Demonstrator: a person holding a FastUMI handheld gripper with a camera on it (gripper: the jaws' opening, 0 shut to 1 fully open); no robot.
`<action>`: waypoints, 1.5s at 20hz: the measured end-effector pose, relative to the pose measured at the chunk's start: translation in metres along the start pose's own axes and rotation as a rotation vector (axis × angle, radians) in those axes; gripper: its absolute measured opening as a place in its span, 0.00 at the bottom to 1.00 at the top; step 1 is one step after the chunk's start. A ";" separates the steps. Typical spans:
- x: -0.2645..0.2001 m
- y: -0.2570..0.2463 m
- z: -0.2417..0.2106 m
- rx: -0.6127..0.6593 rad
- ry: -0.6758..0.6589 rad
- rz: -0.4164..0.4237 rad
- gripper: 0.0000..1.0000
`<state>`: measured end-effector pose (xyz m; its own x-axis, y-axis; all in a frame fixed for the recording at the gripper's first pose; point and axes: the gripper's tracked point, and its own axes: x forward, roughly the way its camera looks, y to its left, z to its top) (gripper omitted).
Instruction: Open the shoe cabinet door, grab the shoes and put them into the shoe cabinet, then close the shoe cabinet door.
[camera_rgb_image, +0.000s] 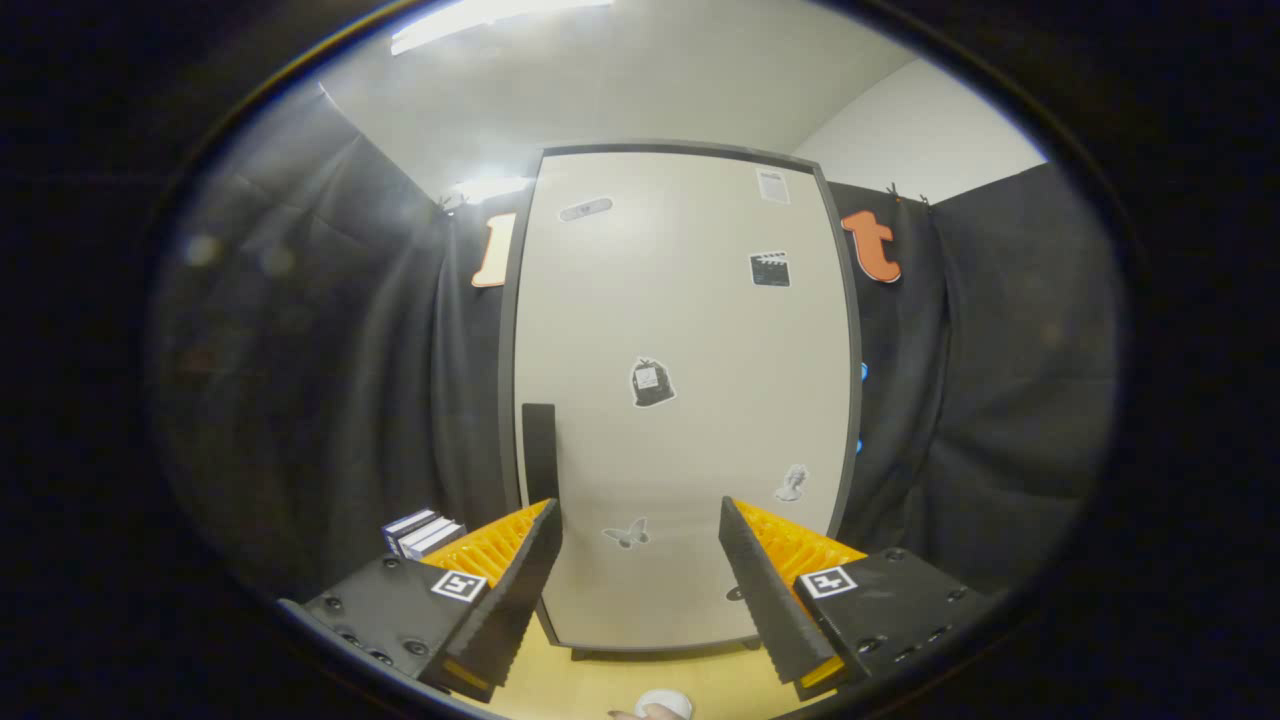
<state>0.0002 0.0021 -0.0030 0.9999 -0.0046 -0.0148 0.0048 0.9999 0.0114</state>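
My gripper has its fingers spread wide with nothing between them. Straight ahead, beyond the fingers, stands the tall pale shoe cabinet door with a dark frame, shut and upright on the yellow floor. A dark vertical bar handle sits by its edge, just above the tip of one finger. Small black-and-white stickers dot the door. Beside the cabinet, a stack of dark blue and white boxes rests against the black cloth wall.

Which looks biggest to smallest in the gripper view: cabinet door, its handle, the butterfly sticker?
1. Cabinet door, shut.
2. Handle, the dark vertical bar near the door's left edge.
3. Butterfly sticker.
All three lie on the door plane, so the ranking holds. The tool is open ahead of it.
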 end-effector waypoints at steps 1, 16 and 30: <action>0.001 0.000 0.000 0.003 0.001 -0.001 0.97; 0.090 0.079 -0.023 0.044 0.068 0.038 0.97; 0.140 0.099 -0.031 0.034 0.043 -0.002 0.54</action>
<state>0.1403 0.1006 -0.0349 0.9983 -0.0052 -0.0579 0.0079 0.9989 0.0453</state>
